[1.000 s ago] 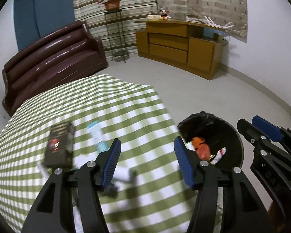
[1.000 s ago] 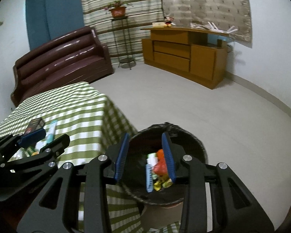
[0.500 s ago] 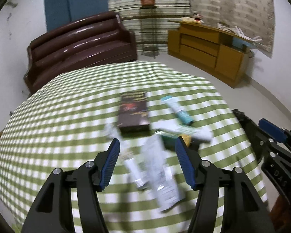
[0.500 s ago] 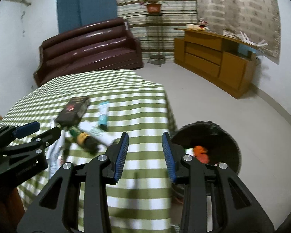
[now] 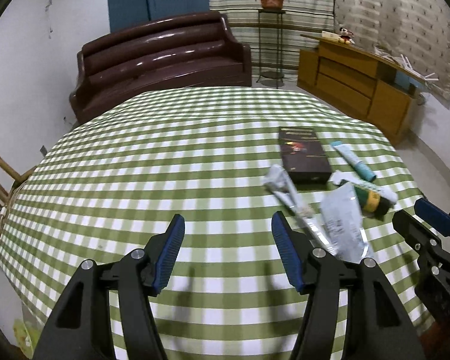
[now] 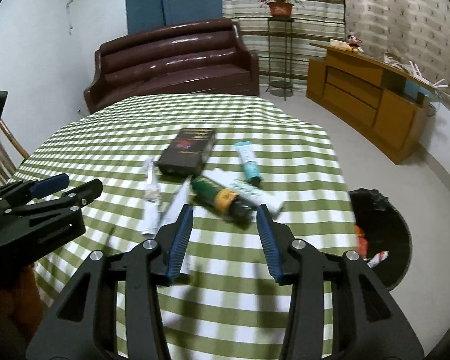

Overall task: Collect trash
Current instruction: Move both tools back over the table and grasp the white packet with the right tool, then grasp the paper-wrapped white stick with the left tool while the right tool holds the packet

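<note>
Trash (image 6: 222,201) lies just ahead of the right gripper (image 6: 225,240), its empty jaws just widened; left gripper (image 5: 226,252) gapes empty. Straddle one item squarely before closing.

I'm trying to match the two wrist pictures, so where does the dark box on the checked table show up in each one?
Left wrist view: the dark box lies right of centre, beyond the silver pouches.
Right wrist view: the dark box lies left of centre, above the green bottle.
Shared landmark: the teal tube lies just right of the box in both.
</note>
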Tool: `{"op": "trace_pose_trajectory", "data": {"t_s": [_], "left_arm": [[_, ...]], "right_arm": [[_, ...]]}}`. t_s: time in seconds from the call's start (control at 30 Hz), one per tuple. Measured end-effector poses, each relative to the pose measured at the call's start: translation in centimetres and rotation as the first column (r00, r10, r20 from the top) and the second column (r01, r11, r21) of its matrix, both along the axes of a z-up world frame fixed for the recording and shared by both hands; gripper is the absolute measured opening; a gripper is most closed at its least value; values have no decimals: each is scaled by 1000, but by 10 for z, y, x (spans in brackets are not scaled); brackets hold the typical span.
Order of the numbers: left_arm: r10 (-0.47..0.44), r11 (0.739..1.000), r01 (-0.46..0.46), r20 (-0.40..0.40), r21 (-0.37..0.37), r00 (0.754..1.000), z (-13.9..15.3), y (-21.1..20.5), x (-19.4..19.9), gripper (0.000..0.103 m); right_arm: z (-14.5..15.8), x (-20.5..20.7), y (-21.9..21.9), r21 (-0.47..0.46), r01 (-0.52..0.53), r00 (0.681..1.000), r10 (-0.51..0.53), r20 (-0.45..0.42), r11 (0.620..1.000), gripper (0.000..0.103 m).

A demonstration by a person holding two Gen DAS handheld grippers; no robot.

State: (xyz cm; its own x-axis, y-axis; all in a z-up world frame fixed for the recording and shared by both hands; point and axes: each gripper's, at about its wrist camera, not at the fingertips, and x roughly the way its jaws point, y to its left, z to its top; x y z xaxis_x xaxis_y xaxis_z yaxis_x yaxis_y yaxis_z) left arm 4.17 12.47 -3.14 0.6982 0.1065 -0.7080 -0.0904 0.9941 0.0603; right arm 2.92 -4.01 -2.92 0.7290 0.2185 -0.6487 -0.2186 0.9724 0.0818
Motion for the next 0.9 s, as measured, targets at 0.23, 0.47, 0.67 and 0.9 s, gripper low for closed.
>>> {"op": "trace_pose_trajectory", "data": {"t_s": [0.23, 0.47, 0.67, 0.9], "left_arm": [[38, 999, -38, -9, -13, 999, -6, 26, -6, 60], [57, 998, -57, -20, -30, 998, -12, 41, -8, 60], [56, 997, -57, -25, -44, 998, -14, 43, -7, 63], [42, 998, -43, -28, -47, 999, -15, 36, -6, 63]], "right_arm": [[-12, 1, 26, -21, -40, 998, 39, -40, 999, 44], [-23, 6, 37, -49, -47, 996, 43, -81, 998, 44], [-28, 9, 46, -79, -68, 993, 60, -105, 995, 39], [-27, 4, 49, -102, -75, 994, 67, -85, 992, 26]]}}
